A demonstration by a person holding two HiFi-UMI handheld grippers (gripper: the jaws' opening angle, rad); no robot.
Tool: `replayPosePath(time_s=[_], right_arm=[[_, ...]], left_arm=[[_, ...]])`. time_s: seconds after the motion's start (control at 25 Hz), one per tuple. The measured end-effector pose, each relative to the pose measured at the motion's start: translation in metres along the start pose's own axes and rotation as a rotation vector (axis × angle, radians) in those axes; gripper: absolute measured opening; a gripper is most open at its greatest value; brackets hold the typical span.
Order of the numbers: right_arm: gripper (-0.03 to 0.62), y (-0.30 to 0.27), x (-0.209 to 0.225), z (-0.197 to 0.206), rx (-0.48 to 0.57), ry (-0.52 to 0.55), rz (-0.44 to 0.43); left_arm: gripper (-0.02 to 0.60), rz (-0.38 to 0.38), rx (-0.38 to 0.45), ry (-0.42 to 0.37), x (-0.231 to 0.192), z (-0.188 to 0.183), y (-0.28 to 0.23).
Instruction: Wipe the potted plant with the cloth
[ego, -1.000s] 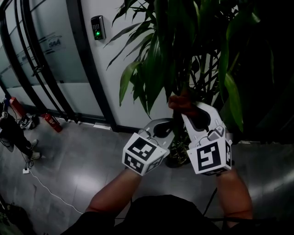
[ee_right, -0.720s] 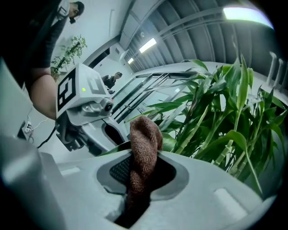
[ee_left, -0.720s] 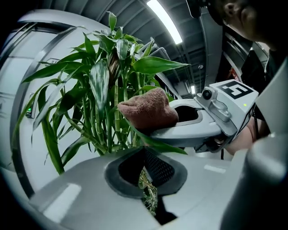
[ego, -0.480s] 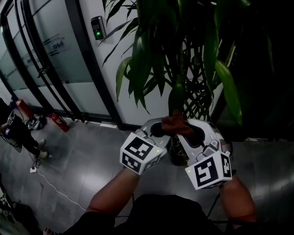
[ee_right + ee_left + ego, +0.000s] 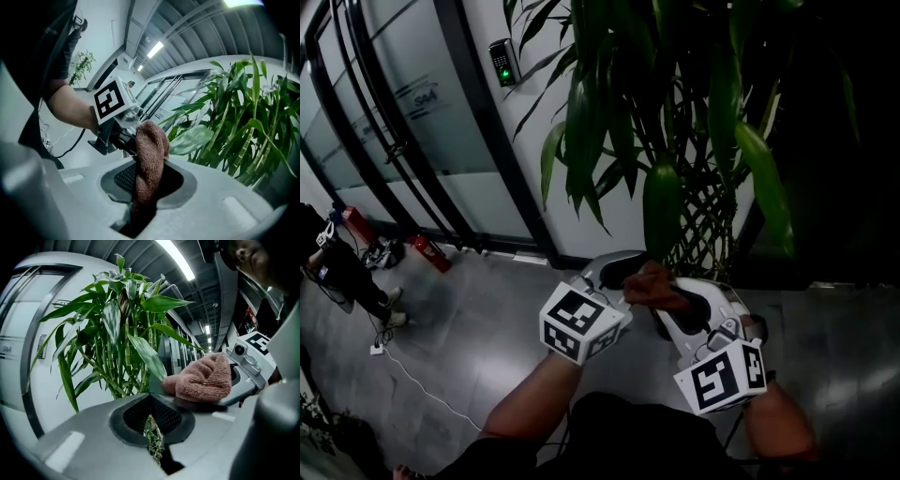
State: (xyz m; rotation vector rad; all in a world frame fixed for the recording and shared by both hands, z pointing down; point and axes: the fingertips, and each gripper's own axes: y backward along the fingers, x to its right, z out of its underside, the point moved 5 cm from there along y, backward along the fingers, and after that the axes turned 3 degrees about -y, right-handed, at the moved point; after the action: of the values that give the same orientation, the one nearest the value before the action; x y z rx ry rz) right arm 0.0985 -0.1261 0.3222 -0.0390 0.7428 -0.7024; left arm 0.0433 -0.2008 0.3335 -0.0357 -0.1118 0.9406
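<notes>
Although its pot is hidden behind the grippers in the head view, potted plant (image 5: 661, 202): upright green canes, lattice-woven low down, with long drooping leaves. Cloth (image 5: 150, 145): reddish-brown terry, bunched, standing up from the right gripper (image 5: 143, 187), whose jaws are clamped on its lower end. It sits below the foliage, just in front of the woven canes. One broad leaf is close beside it; contact not discernible. Left gripper (image 5: 152, 430): jaws pressed together, nothing between them, just beside the cloth. Marker cubes (image 5: 579, 323): black-and-white square codes, no words. Glass partition (image 5: 412, 122): pale logo with lettering too faint to read. Wall keypad (image 5: 501, 58): green light, no legible text. Red fire extinguisher (image 5: 429, 253): on the floor by the glass, label unreadable.
</notes>
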Motion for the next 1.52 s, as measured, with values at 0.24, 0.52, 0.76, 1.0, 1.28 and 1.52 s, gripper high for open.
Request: replayPosePath(time_s=[0.24, 0.52, 0.76, 1.0, 1.28, 1.52], right_arm=[[0.066, 0.003, -0.023, -0.01, 0.043, -0.068, -0.025], [0.066, -0.01, -0.043, -0.032, 0.006, -0.098, 0.001], [0.066, -0.019, -0.033, -0.053, -0.05, -0.122, 0.127], [0.066, -0.014, -0.039, -0.056, -0.134, -0.156, 0.23], [0.066, -0.01, -0.03, -0.074, -0.167, -0.117, 0.318], [0.066, -0.013, 0.001, -0.096, -0.129, -0.035, 0.387]], left_arm=[[0.018, -0.031, 0.001, 0.015, -0.015, 0.004, 0.021], [0.04, -0.002, 0.119, 0.107, -0.057, -0.026, 0.033], [0.115, 0.13, 0.224, 0.195, -0.084, -0.064, 0.011], [0.152, 0.231, 0.226, 0.211, -0.081, -0.073, -0.013], [0.017, 0.326, 0.255, 0.202, -0.076, -0.077, -0.013], [0.017, 0.32, 0.219, 0.144, -0.093, -0.065, 0.013]])
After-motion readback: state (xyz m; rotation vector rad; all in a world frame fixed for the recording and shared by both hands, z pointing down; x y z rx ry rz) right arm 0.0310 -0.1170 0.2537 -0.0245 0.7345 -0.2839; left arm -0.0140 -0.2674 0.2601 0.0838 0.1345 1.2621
